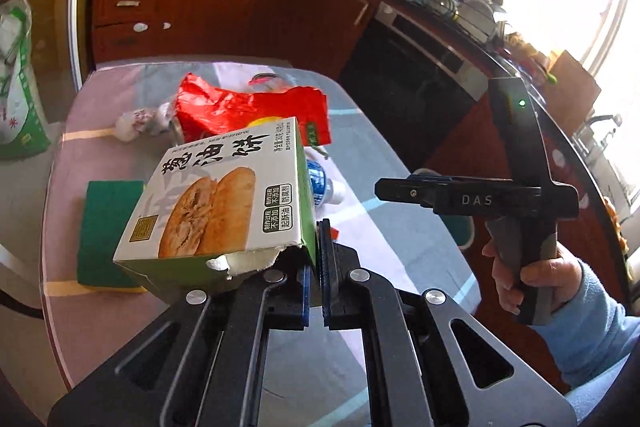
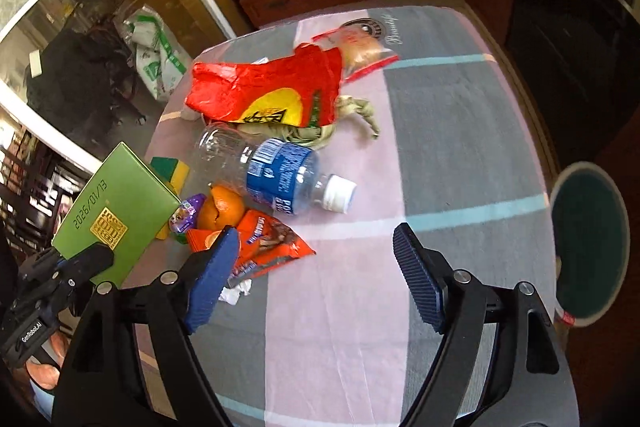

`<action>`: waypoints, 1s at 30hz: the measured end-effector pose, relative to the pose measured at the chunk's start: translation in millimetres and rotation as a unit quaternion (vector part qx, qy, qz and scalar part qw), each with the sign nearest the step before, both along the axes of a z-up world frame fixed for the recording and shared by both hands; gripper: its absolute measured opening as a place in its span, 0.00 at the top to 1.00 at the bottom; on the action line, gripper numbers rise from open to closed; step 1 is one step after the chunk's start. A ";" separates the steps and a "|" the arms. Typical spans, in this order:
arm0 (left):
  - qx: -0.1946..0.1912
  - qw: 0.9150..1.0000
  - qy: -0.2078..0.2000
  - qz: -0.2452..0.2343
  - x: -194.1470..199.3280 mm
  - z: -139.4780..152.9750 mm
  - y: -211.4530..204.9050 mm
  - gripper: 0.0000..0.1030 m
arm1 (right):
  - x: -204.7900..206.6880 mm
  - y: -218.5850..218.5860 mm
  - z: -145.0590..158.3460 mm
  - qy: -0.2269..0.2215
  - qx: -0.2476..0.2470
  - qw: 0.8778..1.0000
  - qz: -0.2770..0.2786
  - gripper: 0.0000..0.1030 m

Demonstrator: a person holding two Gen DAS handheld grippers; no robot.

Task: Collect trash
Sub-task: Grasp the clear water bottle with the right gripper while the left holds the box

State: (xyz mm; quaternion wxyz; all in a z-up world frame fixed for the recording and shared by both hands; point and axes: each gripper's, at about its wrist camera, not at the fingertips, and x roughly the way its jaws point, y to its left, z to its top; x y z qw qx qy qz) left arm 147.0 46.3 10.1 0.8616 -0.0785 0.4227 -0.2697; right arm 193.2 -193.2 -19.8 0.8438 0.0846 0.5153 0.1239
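Your left gripper is clamped on the torn lower corner of the box, which it holds in the air above the table. The box's printed face tilts up toward the camera; its long axis runs from the pinched corner up and away to the left, toward the red bag. In the right wrist view the box's green back shows at the left edge, with the left gripper at its lower end. Your right gripper points steeply down with its fingers wide apart and nothing between them, above bare cloth. Your right hand wraps the handle, with a blue sleeve behind it. On the table the bottle lies on its side, cap toward the right. An orange, a snack wrapper and a sponge lie nearby. What seems to be a green bin stands past the table's right edge.
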 end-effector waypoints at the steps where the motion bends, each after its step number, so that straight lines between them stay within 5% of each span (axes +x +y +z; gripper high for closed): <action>1: -0.002 1.000 0.003 0.005 2.8 -3.0 5.0 0.95 | 8.8 9.8 -2.8 0.001 -0.009 1.000 0.017 0.26; 9: -0.017 0.998 0.041 0.047 20.5 -38.0 41.6 0.95 | 72.3 71.5 -32.1 0.003 -0.108 0.985 0.136 0.22; 16: -0.032 0.997 0.046 0.046 27.4 -47.5 40.1 0.95 | 90.4 105.2 -59.9 0.012 -0.139 0.971 0.195 0.22; 23: -0.025 0.997 0.039 0.061 26.9 -44.8 36.8 0.95 | 68.8 94.7 -57.7 0.009 -0.118 0.978 0.172 0.33; 30: -0.019 0.997 0.020 0.068 16.8 -23.8 27.4 0.95 | 38.2 51.5 -27.4 0.007 -0.028 0.994 0.103 0.37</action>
